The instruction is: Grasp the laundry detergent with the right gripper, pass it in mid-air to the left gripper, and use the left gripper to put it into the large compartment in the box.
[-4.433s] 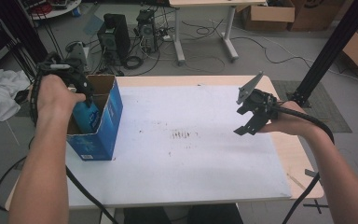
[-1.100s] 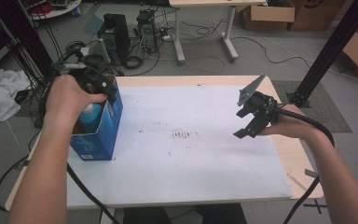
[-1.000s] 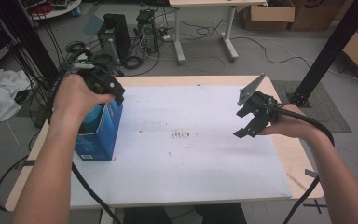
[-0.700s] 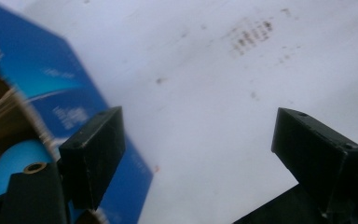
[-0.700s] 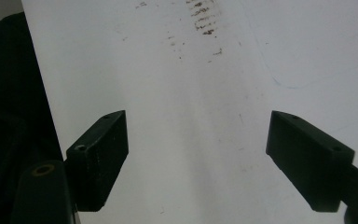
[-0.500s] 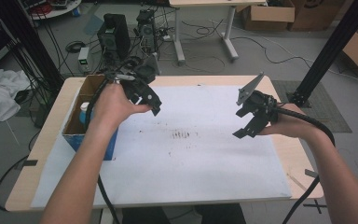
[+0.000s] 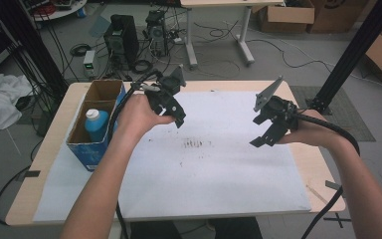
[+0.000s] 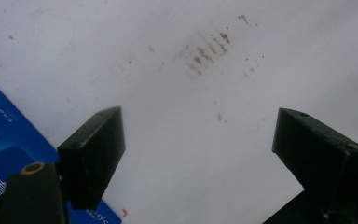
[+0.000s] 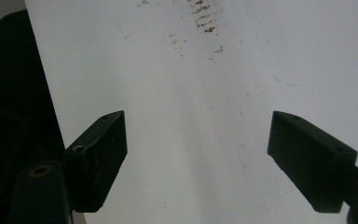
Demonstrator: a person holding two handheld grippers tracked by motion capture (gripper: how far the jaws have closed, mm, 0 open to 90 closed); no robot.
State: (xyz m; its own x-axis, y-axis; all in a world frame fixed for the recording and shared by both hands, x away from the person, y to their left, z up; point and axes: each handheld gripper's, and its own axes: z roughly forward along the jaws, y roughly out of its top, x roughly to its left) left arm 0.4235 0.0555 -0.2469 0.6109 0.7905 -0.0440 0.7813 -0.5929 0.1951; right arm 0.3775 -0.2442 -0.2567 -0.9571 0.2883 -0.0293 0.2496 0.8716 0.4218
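An open blue box (image 7: 90, 144) stands at the table's left edge, and a blue bottle with a white cap (image 7: 96, 123) stands upright inside it. My left gripper (image 7: 176, 113) hovers to the right of the box, over the white sheet (image 7: 214, 174). Its jaws have just been opening and stand open with nothing between them. In the left gripper view the left gripper (image 8: 198, 116) looks down on brown smudges (image 8: 207, 46), with the box's corner (image 8: 4, 140) at lower left. My right gripper (image 7: 258, 132) hangs open and empty over the sheet's right side, its jaws (image 9: 196, 119) wide apart.
The white sheet covers most of the wooden table (image 7: 323, 169). A patch of brown smudges (image 7: 195, 144) marks its middle. Behind the table are computer towers (image 7: 122, 37), cables and cardboard boxes on the floor. A black post (image 7: 350, 55) rises at the right.
My left hand has come away from the blue box and moved right and down over the sheet, empty. The bottle stays in the box. The right gripper has held still.
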